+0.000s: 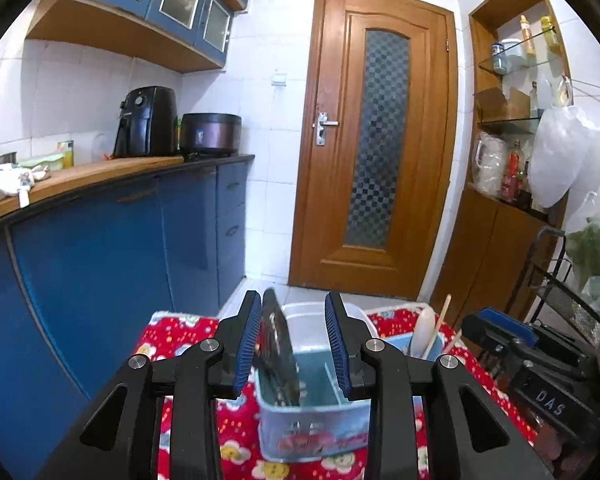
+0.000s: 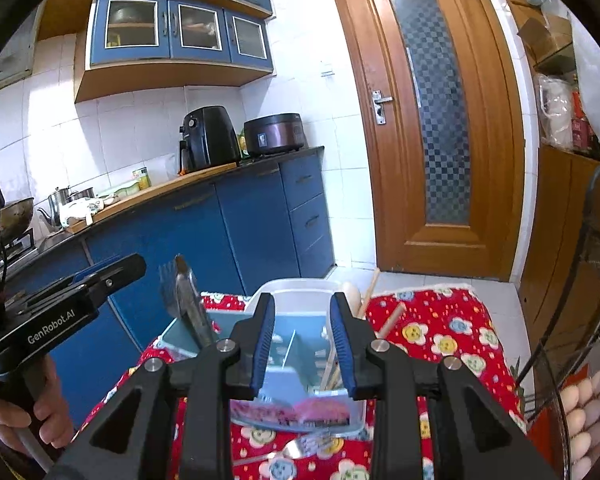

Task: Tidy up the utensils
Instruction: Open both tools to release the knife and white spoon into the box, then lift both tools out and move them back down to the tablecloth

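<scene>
At the bottom centre of the left wrist view, the left gripper (image 1: 296, 346) stands with jaws wide apart over a pale blue plastic utensil caddy (image 1: 314, 426) on the red flower-print cloth (image 1: 172, 332). A dark flat slotted spatula (image 1: 278, 350) leans in the caddy's left compartment, seemingly against the left blue pad. The right gripper (image 2: 303, 344) also gapes wide and empty above the caddy, where a white spoon (image 2: 350, 292) and wooden chopsticks (image 2: 370, 286) stand on the right.

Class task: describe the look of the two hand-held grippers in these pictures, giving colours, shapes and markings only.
Both the left hand-held gripper and the right hand-held gripper are black, with angular linkage arms, round silver pivot pins and ribbed blue finger pads. The left body reads "GenRobot.AI" in white; the right's shows "DAS".
</scene>
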A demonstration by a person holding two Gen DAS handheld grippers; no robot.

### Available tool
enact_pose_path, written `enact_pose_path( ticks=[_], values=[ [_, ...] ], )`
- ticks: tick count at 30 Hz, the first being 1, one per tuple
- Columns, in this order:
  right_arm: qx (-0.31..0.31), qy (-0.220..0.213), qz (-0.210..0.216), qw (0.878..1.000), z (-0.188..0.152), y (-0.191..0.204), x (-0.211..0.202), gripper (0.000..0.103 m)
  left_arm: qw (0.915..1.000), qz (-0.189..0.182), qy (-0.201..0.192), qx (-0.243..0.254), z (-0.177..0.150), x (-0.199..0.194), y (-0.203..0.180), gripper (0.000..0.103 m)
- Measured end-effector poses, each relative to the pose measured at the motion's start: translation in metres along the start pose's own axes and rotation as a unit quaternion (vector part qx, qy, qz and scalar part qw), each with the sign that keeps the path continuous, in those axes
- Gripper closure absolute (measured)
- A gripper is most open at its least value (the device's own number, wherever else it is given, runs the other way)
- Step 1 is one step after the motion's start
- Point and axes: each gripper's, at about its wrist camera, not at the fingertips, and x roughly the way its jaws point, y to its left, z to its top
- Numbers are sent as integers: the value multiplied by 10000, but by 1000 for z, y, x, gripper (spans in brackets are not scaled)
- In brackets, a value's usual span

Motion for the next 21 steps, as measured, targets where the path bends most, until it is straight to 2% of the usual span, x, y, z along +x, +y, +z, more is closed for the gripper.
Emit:
enact_pose_path(
  ticks=[9, 21],
  values=[
    [271, 390, -17, 9989, -37, -2, -14, 72, 9989, -64, 464, 44, -24, -17, 2, 69],
    [710, 1003, -103, 9924, -83, -16, -2, 72, 9952, -25, 977, -70, -65, -20, 8, 69]
  ],
)
